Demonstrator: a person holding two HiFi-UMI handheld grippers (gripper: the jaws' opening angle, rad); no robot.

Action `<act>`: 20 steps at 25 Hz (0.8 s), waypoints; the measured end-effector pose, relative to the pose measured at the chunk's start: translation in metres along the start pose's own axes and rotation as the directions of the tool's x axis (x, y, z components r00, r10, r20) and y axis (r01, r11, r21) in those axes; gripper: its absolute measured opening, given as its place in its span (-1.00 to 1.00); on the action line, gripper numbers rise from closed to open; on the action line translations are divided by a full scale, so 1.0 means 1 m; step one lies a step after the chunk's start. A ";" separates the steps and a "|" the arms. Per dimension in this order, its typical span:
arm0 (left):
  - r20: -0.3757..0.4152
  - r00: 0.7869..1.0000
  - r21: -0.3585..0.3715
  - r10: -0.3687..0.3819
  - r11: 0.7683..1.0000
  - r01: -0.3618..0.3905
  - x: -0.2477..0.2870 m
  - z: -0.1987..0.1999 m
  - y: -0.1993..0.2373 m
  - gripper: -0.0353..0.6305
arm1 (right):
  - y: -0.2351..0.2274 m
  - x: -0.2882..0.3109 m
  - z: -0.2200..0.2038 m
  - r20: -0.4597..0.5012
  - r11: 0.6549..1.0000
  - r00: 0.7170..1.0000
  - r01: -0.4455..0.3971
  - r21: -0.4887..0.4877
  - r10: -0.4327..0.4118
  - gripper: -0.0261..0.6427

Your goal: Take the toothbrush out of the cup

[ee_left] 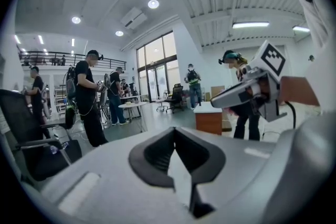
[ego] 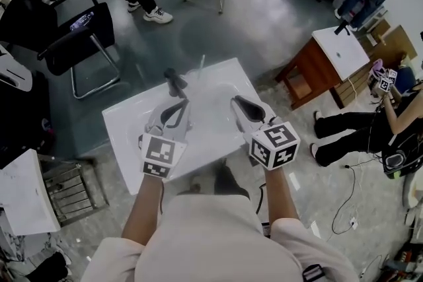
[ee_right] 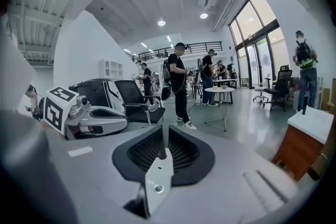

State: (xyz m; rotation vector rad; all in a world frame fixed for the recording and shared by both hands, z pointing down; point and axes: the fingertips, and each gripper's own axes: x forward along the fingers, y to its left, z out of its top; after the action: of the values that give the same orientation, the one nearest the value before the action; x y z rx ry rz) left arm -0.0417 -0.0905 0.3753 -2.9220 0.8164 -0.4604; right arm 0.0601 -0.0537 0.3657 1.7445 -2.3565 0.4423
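My right gripper [ee_right: 163, 134]: grey, black pads | its cube [ego: 274, 145]: black-white squares | table [ego: 132, 125]: white | cabinet [ego: 301, 72], right: brown

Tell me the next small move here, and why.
Probably ease the right claw forward toward the thin pale toothbrush by the small dark cup on the white table. Its jaws stand slightly apart with nothing between them, and it is short of the toothbrush. The left claw, shut and empty, lies nearer the cup.

Left gripper [ego: 182, 102], right gripper [ego: 236, 101] over white table [ego: 125, 132]; dark object [ego: 175, 80] near left gripper.
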 end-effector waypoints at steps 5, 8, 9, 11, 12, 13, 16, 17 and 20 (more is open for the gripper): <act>-0.028 0.999 -0.022 0.039 0.999 -0.040 0.027 -0.005 0.017 -0.88 | -0.025 0.032 0.003 -0.016 0.999 0.999 -0.048 0.013 0.049 -0.75; -0.044 0.997 -0.029 0.057 0.998 -0.058 0.047 -0.004 0.026 -0.88 | -0.044 0.050 0.008 -0.027 0.997 0.997 -0.075 0.020 0.075 -0.72; -0.049 0.997 -0.031 0.063 0.997 -0.065 0.054 -0.004 0.028 -0.88 | -0.050 0.056 0.009 -0.031 0.996 0.996 -0.083 0.020 0.084 -0.72; -0.058 0.995 -0.040 0.076 0.996 -0.079 0.066 -0.005 0.034 -0.88 | -0.061 0.069 0.010 -0.042 0.995 0.994 -0.102 0.020 0.103 -0.70; -0.063 0.994 -0.045 0.084 0.995 -0.087 0.072 -0.006 0.036 -0.88 | -0.066 0.076 0.010 -0.048 0.994 0.992 -0.112 0.021 0.113 -0.69; -0.070 0.993 -0.050 0.092 0.994 -0.095 0.077 -0.008 0.038 -0.88 | -0.071 0.082 0.008 -0.055 0.992 0.991 -0.122 0.023 0.123 -0.68; -0.094 0.989 -0.067 0.114 0.990 -0.121 0.091 -0.014 0.043 -0.88 | -0.085 0.100 0.005 -0.078 0.988 0.985 -0.153 0.029 0.155 -0.66; -0.102 0.987 -0.072 0.121 0.989 -0.128 0.095 -0.015 0.045 -0.88 | -0.089 0.106 0.004 -0.087 0.986 0.982 -0.163 0.031 0.165 -0.65; -0.121 0.983 -0.084 0.137 0.985 -0.148 0.106 -0.020 0.050 -0.88 | -0.100 0.124 0.000 -0.109 0.981 0.975 -0.189 0.041 0.193 -0.63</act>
State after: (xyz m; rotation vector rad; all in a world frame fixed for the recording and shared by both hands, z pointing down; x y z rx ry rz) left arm 0.0137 -0.1874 0.4147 -2.9152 1.0815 -0.5976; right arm 0.1182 -0.1921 0.4178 1.4679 -2.4576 0.5918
